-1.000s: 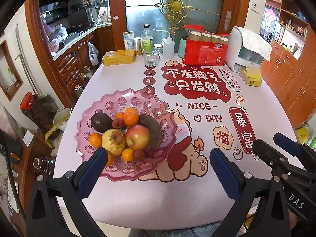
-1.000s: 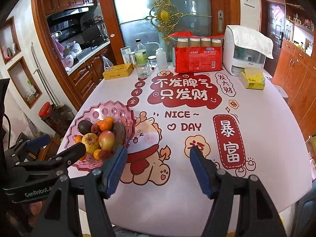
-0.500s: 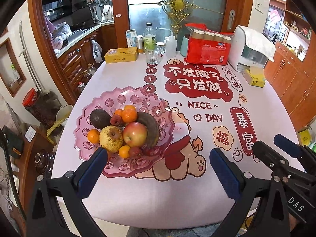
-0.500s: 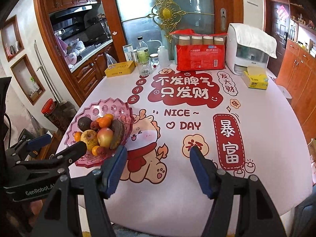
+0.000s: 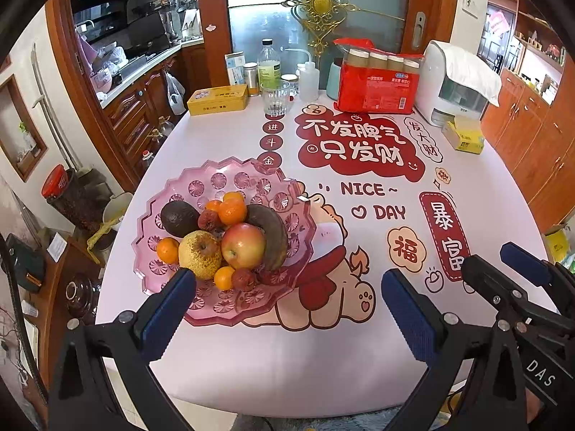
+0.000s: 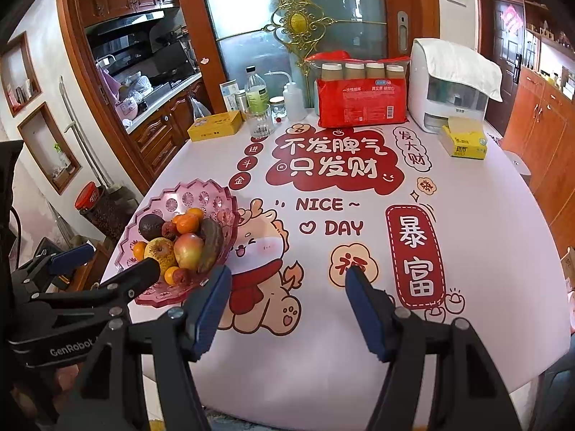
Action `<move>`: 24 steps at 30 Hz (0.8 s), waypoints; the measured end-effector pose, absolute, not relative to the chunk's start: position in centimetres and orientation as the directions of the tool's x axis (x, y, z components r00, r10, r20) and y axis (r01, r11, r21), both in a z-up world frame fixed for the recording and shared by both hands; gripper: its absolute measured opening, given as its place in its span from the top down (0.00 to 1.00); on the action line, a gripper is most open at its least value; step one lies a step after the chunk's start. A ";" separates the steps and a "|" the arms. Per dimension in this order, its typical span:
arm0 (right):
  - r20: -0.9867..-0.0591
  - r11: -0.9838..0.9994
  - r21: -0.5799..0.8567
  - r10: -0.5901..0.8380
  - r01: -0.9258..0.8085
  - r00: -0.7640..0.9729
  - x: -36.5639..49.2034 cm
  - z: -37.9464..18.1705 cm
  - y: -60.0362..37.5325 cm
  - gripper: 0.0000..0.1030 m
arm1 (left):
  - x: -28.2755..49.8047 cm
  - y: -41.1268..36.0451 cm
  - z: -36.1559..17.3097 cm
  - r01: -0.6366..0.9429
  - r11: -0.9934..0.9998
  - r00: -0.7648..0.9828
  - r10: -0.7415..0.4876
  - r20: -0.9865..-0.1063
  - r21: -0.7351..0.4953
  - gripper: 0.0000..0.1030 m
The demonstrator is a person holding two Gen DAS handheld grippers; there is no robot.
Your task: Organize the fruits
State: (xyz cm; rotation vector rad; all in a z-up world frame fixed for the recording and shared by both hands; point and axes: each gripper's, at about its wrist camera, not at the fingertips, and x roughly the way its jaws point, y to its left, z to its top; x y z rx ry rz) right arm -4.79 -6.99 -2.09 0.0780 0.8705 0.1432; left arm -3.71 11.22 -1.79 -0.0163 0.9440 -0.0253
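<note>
Fruit piled in a pink faceted plastic bowl (image 5: 169, 273) with a scalloped rim, sitting on the near-left part of the table (image 5: 251, 359), which has a smooth printed cover. Dark banana (image 5: 271, 237) is the only long piece: curved, long axis running near-to-far along the pile's right side. Beside it a glossy red apple (image 5: 243, 246), a rough speckled yellow pear (image 5: 199, 253), a matte dark avocado (image 5: 178, 218), small round oranges (image 5: 231, 212) and wrinkled red dates (image 5: 243, 279). Left gripper (image 5: 289, 310) hangs over the bowl's near edge, jaws wide, nothing between them. Right gripper (image 6: 287, 309) is to the bowl's right, jaws apart, empty
</note>
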 end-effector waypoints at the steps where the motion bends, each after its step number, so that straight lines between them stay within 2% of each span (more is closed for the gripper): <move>1: -0.756 0.988 0.125 0.156 -0.094 0.636 -4.8 -2.1 -7.0 0.36 | -3.7 11.2 -1.8 0.015 1.000 0.586 -0.029 -0.810 -0.025 0.01; 24: -0.757 0.988 0.131 0.156 -0.086 0.634 -4.5 -2.4 -7.8 0.36 | -3.5 10.7 -1.9 0.018 1.000 0.580 -0.025 -0.814 -0.018 0.01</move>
